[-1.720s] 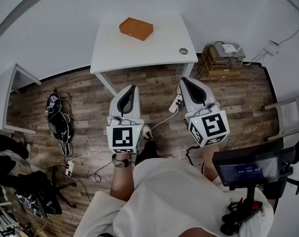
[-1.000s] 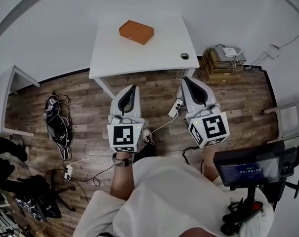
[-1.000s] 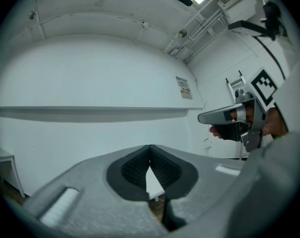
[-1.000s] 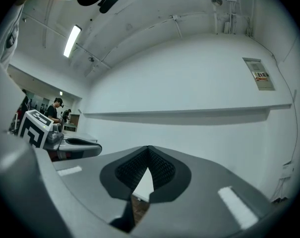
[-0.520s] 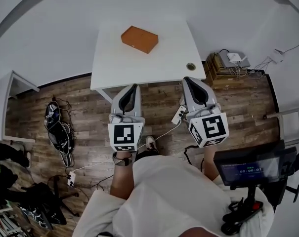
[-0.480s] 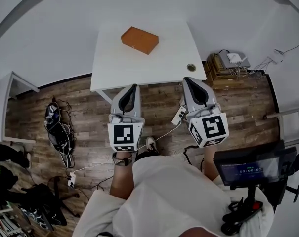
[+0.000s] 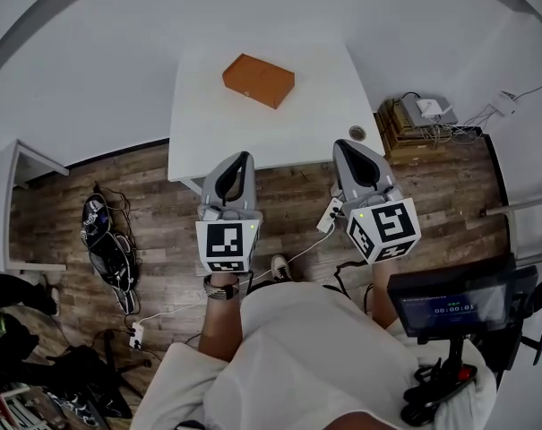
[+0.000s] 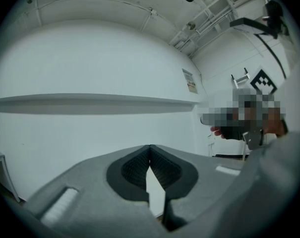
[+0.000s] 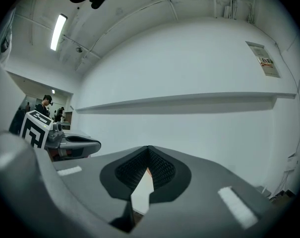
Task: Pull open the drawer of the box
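We hold our left claw and right claw pinched together, empty, at the bench edge, well short of the orange box.

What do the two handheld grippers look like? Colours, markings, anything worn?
Both alike: the left gripper and right gripper have pale grey tapered shells with dark ribbed pads lining the tongs. Each carries a white cube with black square markers and a small green light. A dark wristband sits on the left wrist; the top is off-white.
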The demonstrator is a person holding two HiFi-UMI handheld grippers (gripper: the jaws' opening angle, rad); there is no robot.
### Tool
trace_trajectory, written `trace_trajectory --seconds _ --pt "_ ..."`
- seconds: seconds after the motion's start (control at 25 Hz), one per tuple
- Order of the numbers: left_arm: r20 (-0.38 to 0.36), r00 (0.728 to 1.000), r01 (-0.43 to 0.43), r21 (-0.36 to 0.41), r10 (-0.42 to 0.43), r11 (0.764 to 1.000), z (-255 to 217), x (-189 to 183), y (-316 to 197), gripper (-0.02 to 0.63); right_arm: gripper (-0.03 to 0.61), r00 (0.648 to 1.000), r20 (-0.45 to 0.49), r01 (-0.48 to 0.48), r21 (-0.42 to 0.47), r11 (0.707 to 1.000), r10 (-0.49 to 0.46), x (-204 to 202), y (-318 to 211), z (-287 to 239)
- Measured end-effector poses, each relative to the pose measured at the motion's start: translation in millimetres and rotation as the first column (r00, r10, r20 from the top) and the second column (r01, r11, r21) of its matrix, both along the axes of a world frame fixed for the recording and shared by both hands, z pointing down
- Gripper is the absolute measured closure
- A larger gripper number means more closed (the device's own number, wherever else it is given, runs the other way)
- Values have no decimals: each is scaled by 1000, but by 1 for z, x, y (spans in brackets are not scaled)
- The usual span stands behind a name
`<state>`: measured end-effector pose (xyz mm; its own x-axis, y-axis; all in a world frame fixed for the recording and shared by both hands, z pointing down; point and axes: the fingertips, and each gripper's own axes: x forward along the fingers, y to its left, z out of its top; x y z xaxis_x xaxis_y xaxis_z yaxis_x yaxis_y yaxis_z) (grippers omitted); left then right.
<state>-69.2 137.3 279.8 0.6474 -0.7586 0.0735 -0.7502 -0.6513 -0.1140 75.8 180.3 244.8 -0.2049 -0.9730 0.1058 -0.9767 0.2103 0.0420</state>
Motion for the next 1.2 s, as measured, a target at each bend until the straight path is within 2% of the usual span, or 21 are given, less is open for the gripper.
trace_trajectory --seconds 0.28,0.44,0.68,0.88,1.08,1.2 --pt "-6 1000 -5 -31 5 1000 7 -3 -17 607 577 999 -42 20 6 1000 -20 -11 -9 1" --pt "-11 1000 -13 -28 13 1000 6 1 -19 607 577 999 -8 47 19 999 -47 -12 -9 -2" --pt "2 1000 -15 -32 15 999 5 -2 -27 608 575 1000 17 23 26 999 -24 -11 -20 -4" --pt "8 1000 7 -29 -6 1000 9 -5 -56 607 576 999 17 48 4 999 -48 -11 -53 7" --pt "12 1000 22 -34 -22 999 18 6 -107 608 575 998 48 52 -6 999 -51 4 -109 19" --pt "24 999 24 -32 -23 999 19 4 -113 607 575 998 42 44 -9 999 -44 5 -116 18"
